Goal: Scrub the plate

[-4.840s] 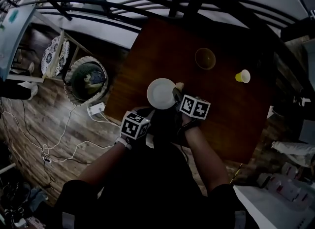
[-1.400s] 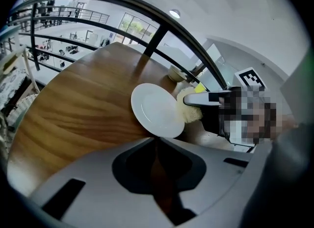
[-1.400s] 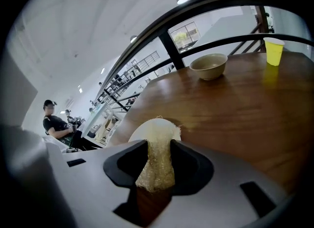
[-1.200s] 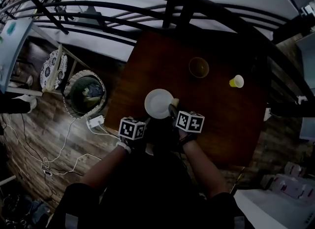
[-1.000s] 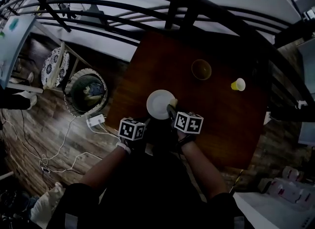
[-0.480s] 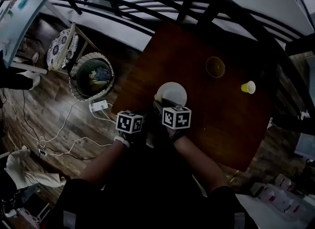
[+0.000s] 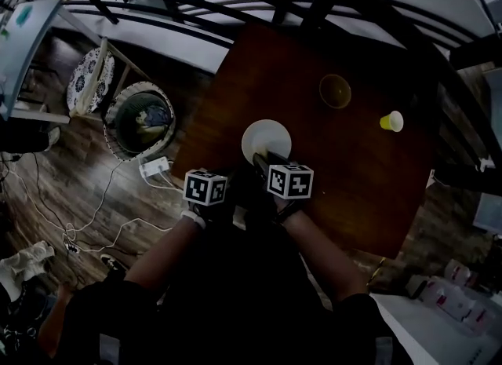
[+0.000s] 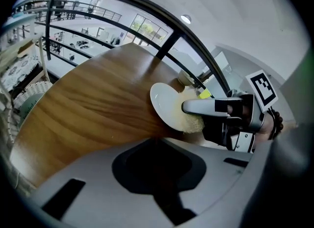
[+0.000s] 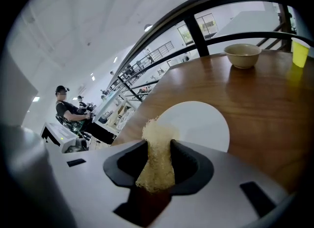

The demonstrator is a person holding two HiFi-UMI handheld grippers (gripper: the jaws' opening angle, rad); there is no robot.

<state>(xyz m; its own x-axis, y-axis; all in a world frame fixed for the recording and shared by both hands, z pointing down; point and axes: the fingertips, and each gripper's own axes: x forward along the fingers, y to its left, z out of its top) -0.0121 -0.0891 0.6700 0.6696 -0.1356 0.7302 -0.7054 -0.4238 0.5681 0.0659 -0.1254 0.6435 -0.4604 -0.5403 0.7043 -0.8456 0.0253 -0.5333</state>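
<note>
We look down on a dark wooden table (image 7: pixel 353 175). A white plate (image 7: pixel 265 137) lies flat on it, near the edge closest to us. Our right tongs (image 7: pixel 267 163) are clamped on a pale scrubbing sponge (image 9: pixel 156 148), whose tip rests on the plate's near rim. Our left tongs (image 7: pixel 223 187) sit just beside them, off the plate, with nothing showing in their mouth. We cannot tell whether they are apart or together. Farther off stand a tan bowl (image 7: pixel 335 90) and a small yellow cup (image 7: pixel 391 121).
</note>
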